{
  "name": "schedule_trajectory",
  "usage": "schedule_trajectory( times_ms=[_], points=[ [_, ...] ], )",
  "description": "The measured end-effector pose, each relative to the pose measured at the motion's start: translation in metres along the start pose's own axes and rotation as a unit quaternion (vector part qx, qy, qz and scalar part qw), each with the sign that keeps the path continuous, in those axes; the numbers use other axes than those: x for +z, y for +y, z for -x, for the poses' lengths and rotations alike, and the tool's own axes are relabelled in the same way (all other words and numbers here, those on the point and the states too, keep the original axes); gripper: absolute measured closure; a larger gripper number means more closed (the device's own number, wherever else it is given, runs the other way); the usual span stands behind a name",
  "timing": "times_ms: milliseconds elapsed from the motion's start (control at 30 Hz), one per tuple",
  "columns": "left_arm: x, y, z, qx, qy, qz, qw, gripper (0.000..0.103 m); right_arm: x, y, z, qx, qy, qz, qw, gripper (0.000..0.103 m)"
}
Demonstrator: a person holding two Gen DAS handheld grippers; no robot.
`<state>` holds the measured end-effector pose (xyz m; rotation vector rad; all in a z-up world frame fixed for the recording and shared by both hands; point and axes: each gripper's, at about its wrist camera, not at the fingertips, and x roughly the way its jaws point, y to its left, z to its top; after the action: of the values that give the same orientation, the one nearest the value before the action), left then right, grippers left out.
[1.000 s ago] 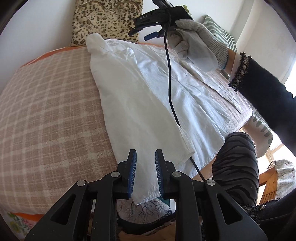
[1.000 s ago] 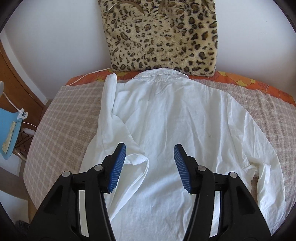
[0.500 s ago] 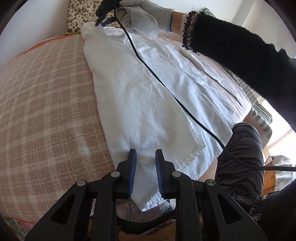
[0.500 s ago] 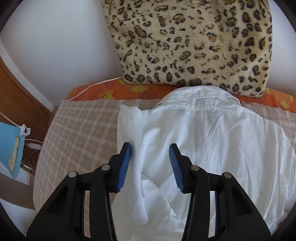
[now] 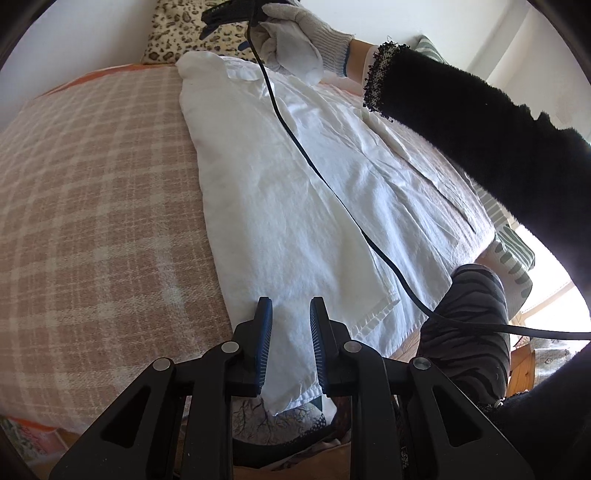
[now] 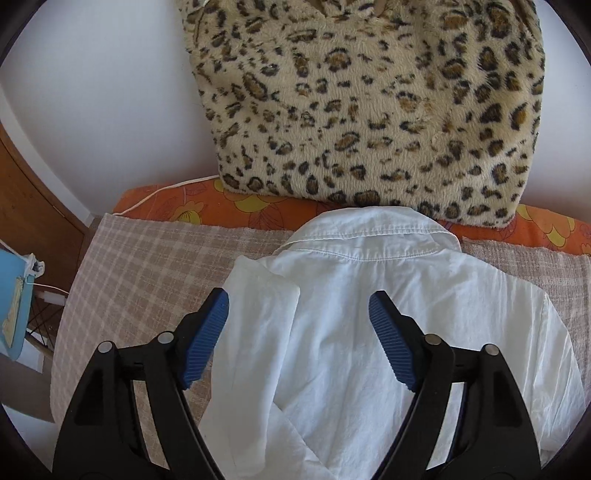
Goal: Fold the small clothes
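Shirt (image 5: 295,206) of white cotton lies spread back-up across the plaid bedcover (image 5: 96,206), and it is our landmark here. In the left wrist view we look along the left claw (image 5: 290,347) at the shirt's near hem corner, which hangs over the bed edge; the blue pads stand narrow, with a strip of that white hem between them, though we cannot tell for certain whether they press on the cloth. At the shirt's far end, by the collar, a gloved hand (image 5: 295,40) holds the right claw (image 5: 221,18), seen only in part at the top of the frame. A black cable (image 5: 310,162) trails from it diagonally over the shirt. A black fuzzy sleeve (image 5: 480,147) reaches in above the shirt's right side, and a dark striped trouser leg (image 5: 472,317) stands just beside the hem. Beyond the collar we see a leopard-print cushion (image 5: 173,33).

In the right wrist view we look down over the right claw (image 6: 299,339), hovering above the shirt's (image 6: 369,332) left shoulder just below the collar (image 6: 373,236). Its jaws are opening and already stand wide; the folded-in sleeve and shoulder lie beneath the gap, and neither pad touches the cloth. The leopard-print cushion (image 6: 369,103) leans on the wall right behind the collar, on an orange flowered sheet (image 6: 221,206). Left of the shirt the plaid bedcover (image 6: 140,266) runs to the bed edge, and beyond it stands a light-blue object (image 6: 14,306).
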<state>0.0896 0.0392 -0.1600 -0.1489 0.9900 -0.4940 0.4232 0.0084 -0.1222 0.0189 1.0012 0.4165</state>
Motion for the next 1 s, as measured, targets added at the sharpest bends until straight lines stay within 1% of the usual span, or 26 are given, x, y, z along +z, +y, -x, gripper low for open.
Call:
schedule_trajectory(
  times_ms=[67, 100, 133, 167, 200, 233, 267, 300, 333, 400, 467, 500, 533, 567, 600, 633, 667, 800, 833, 867, 933, 1000],
  points=[
    [0.0, -0.001, 0.003, 0.018, -0.01, -0.007, 0.9998, 0.084, 0.005, 0.008, -0.008, -0.017, 0.005, 0.023, 1.0, 0.016],
    [0.0, 0.001, 0.002, 0.018, -0.008, -0.005, 0.9998, 0.084, 0.007, 0.009, -0.015, -0.024, 0.011, 0.022, 0.999, 0.017],
    [0.0, 0.004, -0.001, 0.014, 0.0, 0.002, 0.9999, 0.084, 0.008, 0.007, -0.022, -0.019, 0.021, 0.015, 0.999, 0.023],
    [-0.001, 0.008, -0.004, 0.012, 0.007, 0.012, 0.9998, 0.084, 0.009, 0.005, -0.03, -0.004, 0.033, 0.005, 0.999, 0.033],
    [-0.003, 0.012, -0.007, 0.009, 0.015, 0.021, 0.9996, 0.084, 0.009, 0.004, -0.037, 0.012, 0.043, -0.004, 0.999, 0.04],
    [-0.005, 0.014, -0.009, 0.006, 0.019, 0.026, 0.9994, 0.084, 0.008, 0.003, -0.044, 0.025, 0.052, -0.012, 0.998, 0.054],
    [-0.005, 0.014, -0.008, 0.005, 0.017, 0.026, 0.9995, 0.084, 0.006, 0.003, -0.046, 0.031, 0.058, -0.013, 0.998, 0.071],
    [-0.005, 0.011, -0.009, 0.007, 0.018, 0.02, 0.9996, 0.084, 0.006, 0.005, -0.049, 0.029, 0.059, -0.003, 0.998, 0.084],
    [-0.006, 0.009, -0.01, 0.007, 0.018, 0.015, 0.9997, 0.084, 0.005, 0.008, -0.051, 0.016, 0.059, 0.015, 0.998, 0.097],
    [-0.006, 0.007, -0.01, 0.008, 0.018, 0.013, 0.9997, 0.084, 0.005, 0.008, -0.06, -0.021, 0.064, 0.029, 0.997, 0.097],
    [-0.005, 0.009, -0.009, 0.005, 0.016, 0.023, 0.9996, 0.084, 0.004, 0.01, -0.067, -0.041, 0.074, 0.04, 0.996, 0.097],
    [-0.005, 0.011, -0.008, 0.007, 0.012, 0.032, 0.9994, 0.084, 0.004, 0.011, -0.064, -0.05, 0.067, 0.041, 0.996, 0.093],
    [-0.005, 0.012, -0.005, 0.011, 0.007, 0.038, 0.9992, 0.081, 0.004, 0.011, -0.059, -0.054, 0.06, 0.037, 0.996, 0.083],
    [-0.004, 0.014, -0.003, 0.019, 0.003, 0.04, 0.999, 0.077, 0.005, 0.011, -0.053, -0.053, 0.065, 0.028, 0.996, 0.074],
    [-0.004, 0.014, -0.001, 0.03, -0.002, 0.043, 0.9986, 0.067, 0.005, 0.011, -0.044, -0.053, 0.056, 0.026, 0.997, 0.069],
    [-0.005, 0.015, 0.001, 0.033, -0.007, 0.048, 0.9983, 0.065, 0.005, 0.011, -0.035, -0.059, 0.047, 0.026, 0.997, 0.063],
    [-0.006, 0.015, 0.001, 0.032, -0.007, 0.051, 0.9982, 0.065, 0.004, 0.012, -0.023, -0.06, 0.037, 0.029, 0.997, 0.063],
    [-0.009, 0.01, 0.005, 0.042, -0.008, 0.047, 0.998, 0.065, -0.013, 0.02, 0.029, -0.003, 0.016, 0.024, 1.0, 0.063],
    [-0.009, 0.011, 0.008, 0.043, -0.011, 0.049, 0.9978, 0.065, -0.022, 0.024, 0.042, 0.016, 0.017, 0.028, 0.999, 0.063],
    [-0.008, 0.011, 0.012, 0.046, -0.015, 0.052, 0.9975, 0.065, -0.029, 0.029, 0.054, 0.025, 0.021, 0.031, 0.999, 0.063],
    [-0.004, 0.018, 0.026, 0.056, -0.038, 0.064, 0.9957, 0.065, -0.057, 0.04, 0.079, 0.045, 0.026, 0.049, 0.997, 0.063],
    [0.003, 0.03, 0.043, 0.064, -0.065, 0.085, 0.9922, 0.065, -0.094, 0.055, 0.1, 0.07, 0.042, 0.068, 0.994, 0.063]
  ],
)
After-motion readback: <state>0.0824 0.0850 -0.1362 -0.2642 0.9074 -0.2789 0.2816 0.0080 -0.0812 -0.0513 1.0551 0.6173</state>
